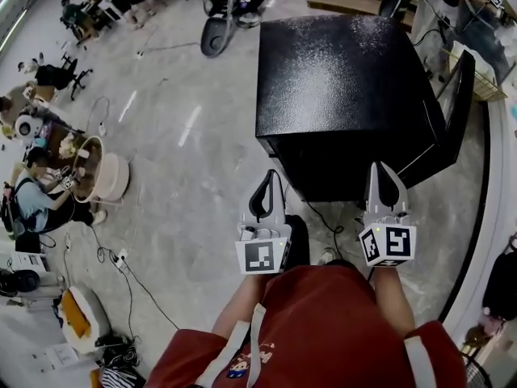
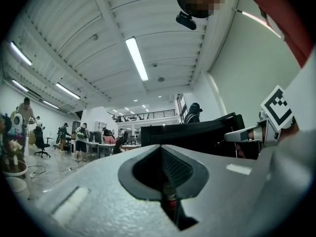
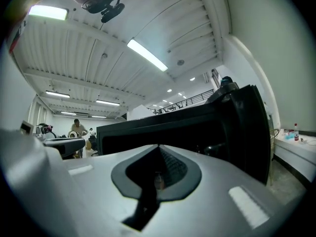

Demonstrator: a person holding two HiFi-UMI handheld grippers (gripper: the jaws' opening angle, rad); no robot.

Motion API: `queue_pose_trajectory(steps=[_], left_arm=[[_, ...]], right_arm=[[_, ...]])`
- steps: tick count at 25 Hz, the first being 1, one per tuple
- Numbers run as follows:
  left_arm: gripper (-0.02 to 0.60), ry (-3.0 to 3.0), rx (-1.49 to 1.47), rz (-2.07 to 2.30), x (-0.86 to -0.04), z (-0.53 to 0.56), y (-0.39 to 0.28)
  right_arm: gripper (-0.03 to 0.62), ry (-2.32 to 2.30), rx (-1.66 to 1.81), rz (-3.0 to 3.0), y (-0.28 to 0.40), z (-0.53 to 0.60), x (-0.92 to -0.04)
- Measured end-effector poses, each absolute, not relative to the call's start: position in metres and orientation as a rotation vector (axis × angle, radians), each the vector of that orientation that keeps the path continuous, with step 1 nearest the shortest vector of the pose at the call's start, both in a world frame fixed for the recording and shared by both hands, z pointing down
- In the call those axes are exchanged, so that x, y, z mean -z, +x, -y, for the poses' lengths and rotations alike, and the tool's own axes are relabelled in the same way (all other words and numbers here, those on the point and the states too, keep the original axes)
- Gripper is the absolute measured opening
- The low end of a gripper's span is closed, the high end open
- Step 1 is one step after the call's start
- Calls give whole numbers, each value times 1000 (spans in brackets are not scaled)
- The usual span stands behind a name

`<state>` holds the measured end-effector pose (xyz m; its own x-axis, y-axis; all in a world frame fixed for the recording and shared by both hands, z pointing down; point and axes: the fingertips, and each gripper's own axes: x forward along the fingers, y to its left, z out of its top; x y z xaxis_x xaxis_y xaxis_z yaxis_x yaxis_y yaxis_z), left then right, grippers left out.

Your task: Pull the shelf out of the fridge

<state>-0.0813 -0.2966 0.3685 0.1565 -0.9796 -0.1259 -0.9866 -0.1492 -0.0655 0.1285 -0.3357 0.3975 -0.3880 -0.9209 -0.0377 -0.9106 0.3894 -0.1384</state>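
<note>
A boxy black fridge (image 1: pixel 347 79) with a glossy speckled top stands on the floor straight ahead, its black door (image 1: pixel 454 107) swung open to the right. The shelf cannot be made out (the fridge's opening shows only as plain dark in the right gripper view). Both claws hang side by side just short of the fridge's front. The left claw (image 1: pixel 272 176) has its jaws closed together on nothing, and the right claw (image 1: pixel 384 168) is likewise pinched tight and empty. A thin black cable (image 1: pixel 319 217) trails over the floor between them, from the fridge's foot. Well off to the left sit a round beige tub (image 1: pixel 113 178), a white power strip (image 1: pixel 121 257) with its leads, and black office chairs (image 1: pixel 60 75). A black wheeled machine (image 1: pixel 222 18) is parked beyond the fridge's far left corner. The floor (image 1: pixel 186 136) is polished grey concrete, streaked with reflected light. People stand at desks in the distance, under a ribbed white ceiling (image 2: pixel 98 43) with long strip lights (image 2: pixel 137 58).
</note>
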Motion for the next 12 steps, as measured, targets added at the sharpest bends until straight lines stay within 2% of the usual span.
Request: queue_pose_trajectory(steps=[7,12], left_arm=[[2,-2297,-61,-1984,-385,298,-89],[2,-2301,-39,-2006,-416,297,-97]], right_arm=[[-3,-1707,219,-2543,123,345,-428],[9,-1661,442,-2441,115,358,-470]])
